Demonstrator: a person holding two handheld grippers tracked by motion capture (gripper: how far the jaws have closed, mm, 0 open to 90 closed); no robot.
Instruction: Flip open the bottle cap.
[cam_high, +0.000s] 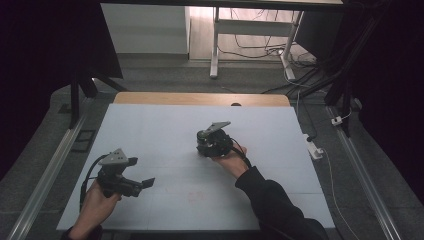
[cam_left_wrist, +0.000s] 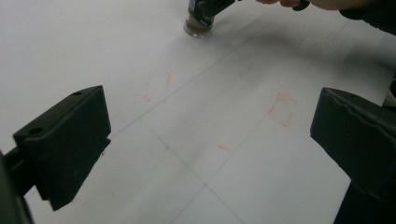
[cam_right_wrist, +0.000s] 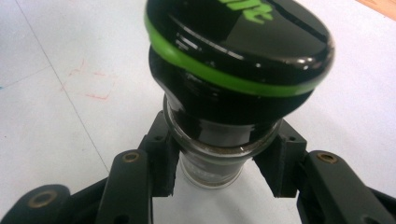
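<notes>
A small glass jar (cam_right_wrist: 233, 70) with a black lid ringed in green stands upright on the white board (cam_high: 150, 125). My right gripper (cam_right_wrist: 219, 163) is shut on its glass body just below the lid, one jaw on each side. In the high view the jar (cam_high: 202, 141) sits right of the board's centre, with the right gripper (cam_high: 206, 146) reaching it from the near right. My left gripper (cam_high: 142, 184) hovers over the near left of the board. Its jaws stand wide apart with nothing between them (cam_left_wrist: 212, 116). From there the jar (cam_left_wrist: 198, 23) appears far ahead.
Faint red square marks (cam_left_wrist: 282, 109) and thin pencil lines lie on the board. A wooden table edge (cam_high: 200, 98) runs behind it. A power strip (cam_high: 314, 149) and cables lie on the floor at the right. Metal rails (cam_high: 50, 170) flank the table.
</notes>
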